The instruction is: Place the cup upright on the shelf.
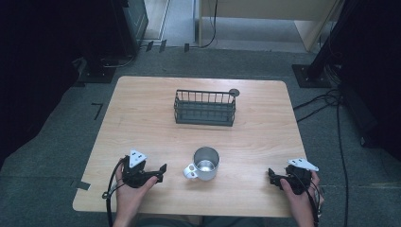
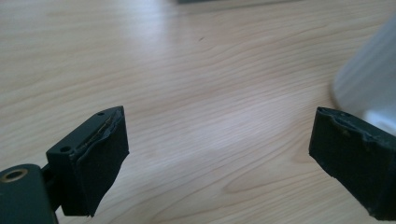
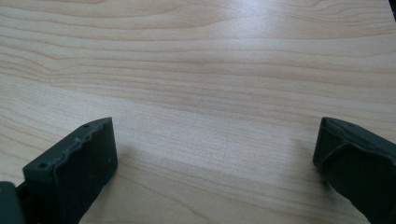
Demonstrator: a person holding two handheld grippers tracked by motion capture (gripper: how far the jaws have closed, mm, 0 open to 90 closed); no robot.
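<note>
A metal mug (image 1: 206,164) with a white handle stands upright on the wooden table (image 1: 142,118), near its front middle. My left gripper (image 1: 161,173) rests on the table to the mug's left and points toward it. In the left gripper view that gripper (image 2: 219,130) is open with bare wood between its jaws, and the mug's pale side (image 2: 369,84) shows just past the right jaw. My right gripper (image 1: 273,177) lies near the front right corner, pointing left. Seen from its own camera, the right gripper (image 3: 217,140) is open over bare wood.
A dark wire basket (image 1: 204,108) stands at the back middle of the table, with nothing visible inside. A small dark disc (image 1: 234,92) lies behind its right end. Cables (image 1: 326,101) run over the grey floor to the right of the table.
</note>
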